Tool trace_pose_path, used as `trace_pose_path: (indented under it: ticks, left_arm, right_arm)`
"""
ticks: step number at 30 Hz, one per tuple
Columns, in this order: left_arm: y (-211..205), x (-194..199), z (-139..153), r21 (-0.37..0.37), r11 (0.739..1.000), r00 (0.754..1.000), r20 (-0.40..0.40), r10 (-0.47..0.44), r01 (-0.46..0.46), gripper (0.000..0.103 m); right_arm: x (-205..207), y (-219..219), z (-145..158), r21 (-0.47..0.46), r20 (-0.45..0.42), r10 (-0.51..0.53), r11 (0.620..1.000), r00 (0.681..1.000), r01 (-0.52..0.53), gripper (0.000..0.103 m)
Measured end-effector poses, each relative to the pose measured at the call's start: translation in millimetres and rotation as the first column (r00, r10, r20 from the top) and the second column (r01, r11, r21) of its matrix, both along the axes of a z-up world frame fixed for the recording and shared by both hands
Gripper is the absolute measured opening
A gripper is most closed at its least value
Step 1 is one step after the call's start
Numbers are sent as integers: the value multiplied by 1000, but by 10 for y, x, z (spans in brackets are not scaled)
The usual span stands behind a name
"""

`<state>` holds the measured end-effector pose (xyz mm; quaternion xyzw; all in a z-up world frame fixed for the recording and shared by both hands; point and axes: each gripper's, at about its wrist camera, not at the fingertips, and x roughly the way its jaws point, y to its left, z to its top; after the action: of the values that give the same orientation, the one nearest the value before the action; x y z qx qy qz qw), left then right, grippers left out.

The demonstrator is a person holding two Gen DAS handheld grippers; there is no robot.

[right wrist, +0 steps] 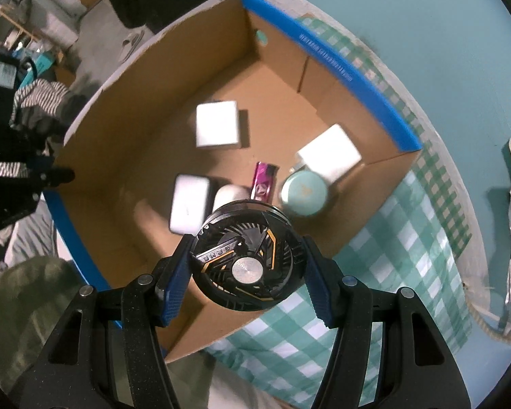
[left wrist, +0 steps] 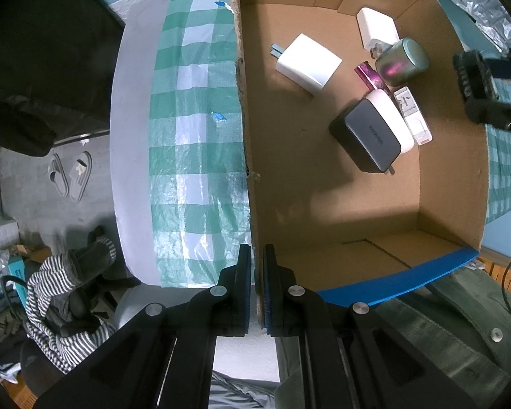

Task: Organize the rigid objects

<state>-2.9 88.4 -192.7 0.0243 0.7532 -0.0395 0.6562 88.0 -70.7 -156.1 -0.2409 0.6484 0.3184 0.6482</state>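
A checked tablecloth (left wrist: 194,143) is spread under a large cardboard box (right wrist: 126,156), which is open at the top and edged in blue. The box wall is pinched between the nearly closed fingers of the left gripper (left wrist: 257,289), so the box is steadied at its torn edge. On the box floor, two white chargers (left wrist: 308,63) are seen apart from each other, and a dark power adapter (left wrist: 368,136) is laid on a white case. A teal tin (right wrist: 305,192) is stood beside a pink packet (right wrist: 263,182). Smallest in hand is a round black fan (right wrist: 247,255), clamped at its rim between the blue pads of the right gripper (right wrist: 247,266), which is opened only as wide as the fan, and held above the near part of the box.

If released from there, the fan could be dropped onto the adapter or tin, judging by its position over them. The thin cardboard edge could be torn further by the left grip.
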Motion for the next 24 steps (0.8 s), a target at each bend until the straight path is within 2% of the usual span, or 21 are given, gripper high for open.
trace_pose_path:
  ticks: [5,14,19,24]
  left_arm:
    - [16,-33,7,0,1000,1000,1,-3,3,6]
    - [7,-43,10,2,1000,1000,2,-10,10,6]
    - [0,-28,20,4,1000,1000,3,-13,13,6]
    - [-1,-1,33,5,1000,1000,7,-13,13,6]
  right_arm:
    - [-94,26,-105,-12,-1,32,999,999,-32,62]
    - [-156,-22,-183,-24,-10,20,1000,1000,-20,62]
    - [-158,-66,-118,2,5,5,1000,1000,-5,66]
    - [-105,-134,-2,24,24,-44,999,999,43,67]
